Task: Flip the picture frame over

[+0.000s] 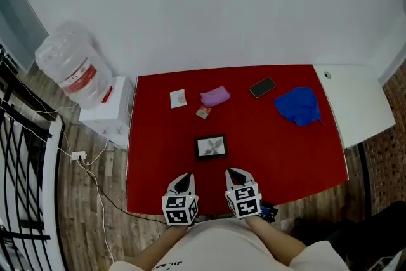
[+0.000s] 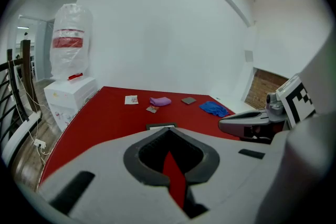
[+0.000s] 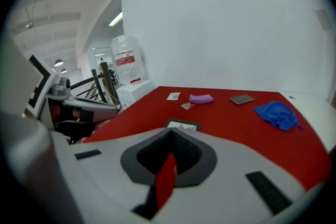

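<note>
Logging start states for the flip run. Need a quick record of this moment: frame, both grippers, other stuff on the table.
picture frame: flat on the red table, picture side up, not yet flipped
left gripper: shut, empty, above the table's near edge, short of the frame
right gripper: shut, empty, beside the left one
contact with frame: none
beyond the frame: white card, small packet, purple pouch, phone, blue cloth

No legible text, red label [image 1: 80, 78] on water jug [image 1: 59, 52] unreadable
</note>
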Tool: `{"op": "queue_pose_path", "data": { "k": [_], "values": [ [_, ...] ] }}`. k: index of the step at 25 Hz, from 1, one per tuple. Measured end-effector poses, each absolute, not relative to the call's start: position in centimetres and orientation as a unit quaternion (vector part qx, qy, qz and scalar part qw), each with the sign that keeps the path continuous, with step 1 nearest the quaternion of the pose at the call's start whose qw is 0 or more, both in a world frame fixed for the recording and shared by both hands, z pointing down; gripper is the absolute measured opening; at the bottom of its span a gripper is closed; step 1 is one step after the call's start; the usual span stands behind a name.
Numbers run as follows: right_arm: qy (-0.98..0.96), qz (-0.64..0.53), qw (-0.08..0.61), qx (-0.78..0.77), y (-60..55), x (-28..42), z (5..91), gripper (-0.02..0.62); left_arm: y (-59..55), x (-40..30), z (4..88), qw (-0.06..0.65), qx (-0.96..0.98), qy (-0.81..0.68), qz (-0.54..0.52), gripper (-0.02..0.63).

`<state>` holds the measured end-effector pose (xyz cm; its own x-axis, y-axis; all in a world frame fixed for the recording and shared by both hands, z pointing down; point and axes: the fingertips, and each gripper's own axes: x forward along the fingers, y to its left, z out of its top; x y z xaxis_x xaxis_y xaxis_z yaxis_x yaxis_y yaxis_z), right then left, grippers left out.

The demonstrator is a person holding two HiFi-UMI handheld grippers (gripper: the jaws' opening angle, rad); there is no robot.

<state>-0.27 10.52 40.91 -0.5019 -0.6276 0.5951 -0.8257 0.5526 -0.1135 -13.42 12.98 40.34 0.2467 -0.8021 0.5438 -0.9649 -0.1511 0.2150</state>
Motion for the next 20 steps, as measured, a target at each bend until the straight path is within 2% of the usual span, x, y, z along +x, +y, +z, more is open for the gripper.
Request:
{"op": "queue_pose_path", "data": {
  "k": [20],
  "values": [
    [-0.847, 0.195, 0.261, 0.42, 12.3, -0.4, 41.2, 0.004, 14.9, -13.2, 40.9, 0.28, 0.741, -0.591, 0.153, 0.006]
  ]
}}
